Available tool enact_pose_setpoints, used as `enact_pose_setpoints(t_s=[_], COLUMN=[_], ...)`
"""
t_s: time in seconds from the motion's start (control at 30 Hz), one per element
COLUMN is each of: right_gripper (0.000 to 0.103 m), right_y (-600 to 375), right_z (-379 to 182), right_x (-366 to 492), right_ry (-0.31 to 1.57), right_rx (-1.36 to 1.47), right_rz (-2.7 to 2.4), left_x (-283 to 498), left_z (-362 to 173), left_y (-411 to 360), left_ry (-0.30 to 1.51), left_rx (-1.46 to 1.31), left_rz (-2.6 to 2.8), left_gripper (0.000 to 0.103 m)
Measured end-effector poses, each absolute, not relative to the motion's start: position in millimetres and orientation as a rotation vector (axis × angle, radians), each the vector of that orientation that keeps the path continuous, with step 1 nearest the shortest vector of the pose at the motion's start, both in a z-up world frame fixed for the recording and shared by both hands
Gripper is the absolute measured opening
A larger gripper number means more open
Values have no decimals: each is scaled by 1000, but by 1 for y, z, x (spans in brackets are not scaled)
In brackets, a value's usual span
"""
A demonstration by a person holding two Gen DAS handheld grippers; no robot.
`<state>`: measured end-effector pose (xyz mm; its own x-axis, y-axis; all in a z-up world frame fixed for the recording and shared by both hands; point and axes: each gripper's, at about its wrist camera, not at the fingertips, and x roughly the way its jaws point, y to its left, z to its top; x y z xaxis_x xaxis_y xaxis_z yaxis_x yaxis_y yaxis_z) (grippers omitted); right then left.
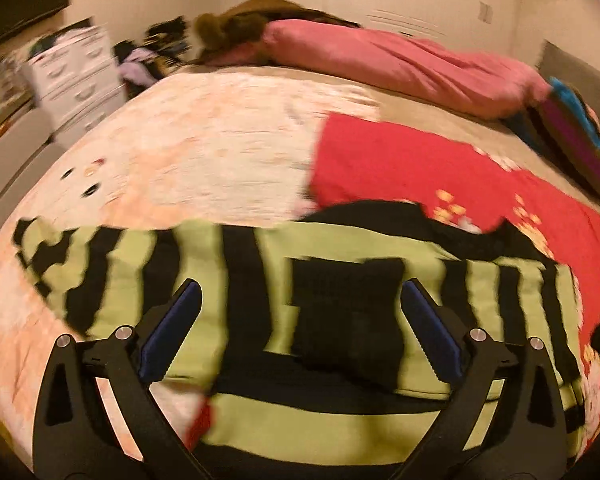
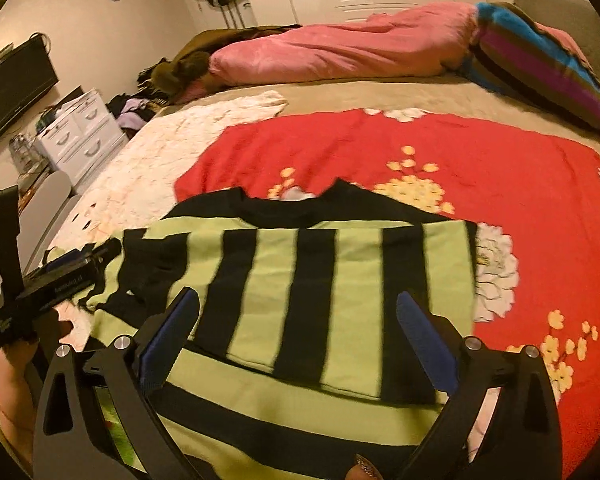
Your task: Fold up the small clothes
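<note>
Your left tool (image 1: 300, 320) is spread wide w/ nothing between the pads; same for your right tool (image 2: 296, 328), wide apart and empty. Both hang above the striped sweater (image 2: 300, 280), not touching it.

The sweater, green w/ black stripes, lies on the bed (image 2: 340, 88), partly over a red flowered blanket (image 2: 420, 160) and partly over a pale quilt (image 2: 160, 148) on the left. It looks like the bottom part is already turned up over the body: in the right wrist view a folded edge runs across just past the pads, w/ stripes going the other way below it. A black sleeve cuff (image 1: 348, 312) sits on top of the body in the left wrist view.

What could go wrong from here, as I judge it:
- The fold isn't pressed, so thick knit may spring back or slide if you brush it w/ a pad.
- Next grab near the folded edge could catch only the top layer & peel the fold open; get both layers or take a side edge.
- The blanket underneath is loose; pinch too deep & you drag it along, skewing the sweater.
- The sleeve on the left side looks bunched. Fold over it as is & you get a lump.
- The left view is blurred, so the edges there are hard to judge.
</note>
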<state>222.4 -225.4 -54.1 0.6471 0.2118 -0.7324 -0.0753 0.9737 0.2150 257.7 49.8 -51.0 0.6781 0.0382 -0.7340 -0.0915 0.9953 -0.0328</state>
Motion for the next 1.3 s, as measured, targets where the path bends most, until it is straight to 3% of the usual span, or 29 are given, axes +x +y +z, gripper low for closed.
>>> enact_pose_setpoints(t_s=[0.63, 0.97, 1.07, 1.3], right_gripper=[98, 98, 98, 98], right_y=[-89, -73, -77, -95], right_z=[-64, -69, -70, -73], right_x=[233, 224, 225, 225], right_ry=[892, 910, 914, 936], right_rx=[28, 37, 45, 75], right_rz=[449, 471, 463, 430], left_x=[219, 220, 228, 248], left_z=[-69, -90, -100, -120], left_y=[240, 308, 323, 355], left_ry=[772, 754, 768, 752], left_rx=[-413, -610, -650, -727], left_rz=[411, 474, 473, 506], left_gripper=[93, 93, 88, 60])
